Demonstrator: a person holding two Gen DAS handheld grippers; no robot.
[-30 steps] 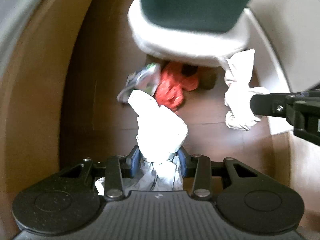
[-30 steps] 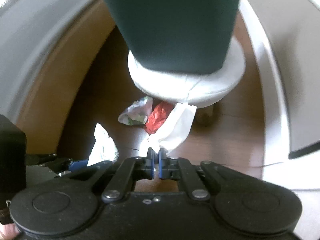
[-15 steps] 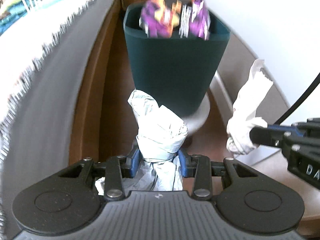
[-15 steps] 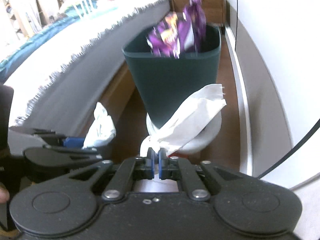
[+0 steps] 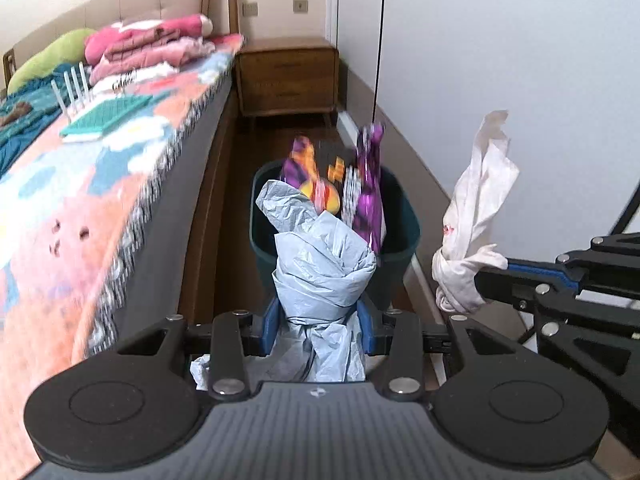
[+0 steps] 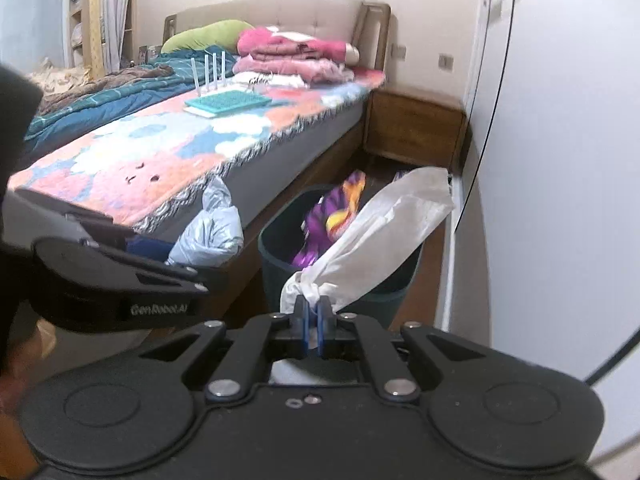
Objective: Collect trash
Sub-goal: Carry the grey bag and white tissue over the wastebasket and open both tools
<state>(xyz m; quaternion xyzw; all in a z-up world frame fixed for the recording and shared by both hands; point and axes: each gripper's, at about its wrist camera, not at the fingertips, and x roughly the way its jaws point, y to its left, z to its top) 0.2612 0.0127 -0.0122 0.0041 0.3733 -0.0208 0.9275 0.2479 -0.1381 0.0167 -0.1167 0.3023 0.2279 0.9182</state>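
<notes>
A dark green trash bin (image 5: 402,236) (image 6: 276,264) stands on the wooden floor between bed and wall, with a purple and orange snack wrapper (image 5: 370,184) (image 6: 340,212) sticking out of it. My left gripper (image 5: 318,322) is shut on a crumpled pale blue plastic bag (image 5: 320,264), held above and just short of the bin; the bag also shows in the right wrist view (image 6: 212,232). My right gripper (image 6: 314,316) is shut on a crumpled white tissue (image 6: 384,236), held over the bin's near rim; the tissue also shows in the left wrist view (image 5: 476,216).
A bed (image 5: 104,168) (image 6: 168,140) with a patterned blanket runs along the left. A wooden nightstand (image 5: 286,76) (image 6: 416,128) stands behind the bin. A white wall (image 5: 500,60) runs along the right. A thin black cable (image 5: 378,40) hangs down it.
Both grippers have risen from floor level beside the bin's base to above its rim, carrying the blue bag and the tissue. The red and green floor litter is out of view.
</notes>
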